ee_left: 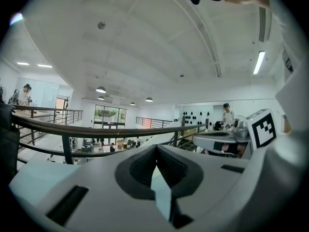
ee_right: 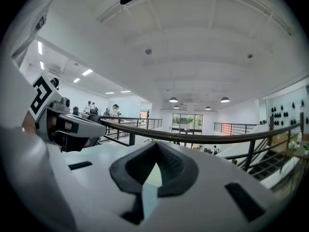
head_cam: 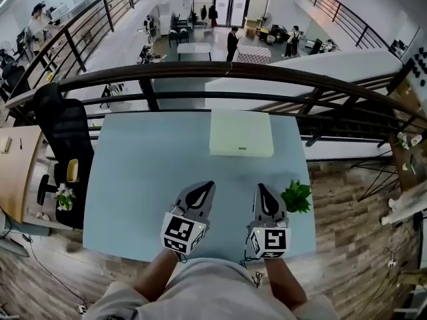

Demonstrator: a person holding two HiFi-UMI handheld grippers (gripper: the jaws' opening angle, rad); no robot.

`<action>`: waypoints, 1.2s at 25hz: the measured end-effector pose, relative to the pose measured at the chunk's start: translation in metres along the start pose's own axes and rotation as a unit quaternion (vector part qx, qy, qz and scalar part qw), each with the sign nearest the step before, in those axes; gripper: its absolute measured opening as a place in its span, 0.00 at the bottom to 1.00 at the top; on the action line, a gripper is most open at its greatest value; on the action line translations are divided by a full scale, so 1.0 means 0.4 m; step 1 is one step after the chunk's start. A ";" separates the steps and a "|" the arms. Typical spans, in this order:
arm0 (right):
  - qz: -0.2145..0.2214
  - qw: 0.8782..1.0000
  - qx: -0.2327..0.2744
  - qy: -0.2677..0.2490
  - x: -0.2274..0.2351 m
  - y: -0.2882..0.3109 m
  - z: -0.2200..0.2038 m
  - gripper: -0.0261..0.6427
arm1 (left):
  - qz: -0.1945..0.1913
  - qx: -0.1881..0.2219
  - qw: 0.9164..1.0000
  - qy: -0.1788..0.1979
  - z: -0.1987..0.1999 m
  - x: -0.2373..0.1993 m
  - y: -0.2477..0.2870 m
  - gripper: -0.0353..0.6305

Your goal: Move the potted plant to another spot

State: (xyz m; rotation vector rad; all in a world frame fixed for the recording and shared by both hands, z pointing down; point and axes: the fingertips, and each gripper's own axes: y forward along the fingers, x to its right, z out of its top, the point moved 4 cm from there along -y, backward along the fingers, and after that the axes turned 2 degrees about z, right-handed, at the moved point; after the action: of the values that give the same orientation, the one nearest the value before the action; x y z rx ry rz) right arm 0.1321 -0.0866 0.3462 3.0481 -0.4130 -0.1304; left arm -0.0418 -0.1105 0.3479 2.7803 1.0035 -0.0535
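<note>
Plant first: the potted plant point(head_cam: 297, 196) stood by the right edge of the table point(head_cam: 147, 159), just beside the right gripper point(head_cam: 259, 187), which hung pressed shut and empty next to the equally shut, empty left gripper point(head_cam: 210, 185). That fitted either a pot waiting to be fetched or one freshly set down. Bare tabletop ran wide to the left, a white box point(head_cam: 241, 133) sat far-centre before the railing point(head_cam: 200, 73), and the right edge offered little margin.
</note>
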 end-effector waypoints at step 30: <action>-0.001 1.000 -0.012 -0.024 -0.005 -0.004 -0.004 0.04 | -0.008 -0.006 1.000 0.003 -0.009 0.009 0.001 0.07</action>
State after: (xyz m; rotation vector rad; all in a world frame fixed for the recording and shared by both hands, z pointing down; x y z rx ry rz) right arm 0.1308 -0.0846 0.3479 3.0268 -0.4084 -0.2062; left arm -0.0389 -0.1078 0.3513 2.7626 1.0247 -0.0400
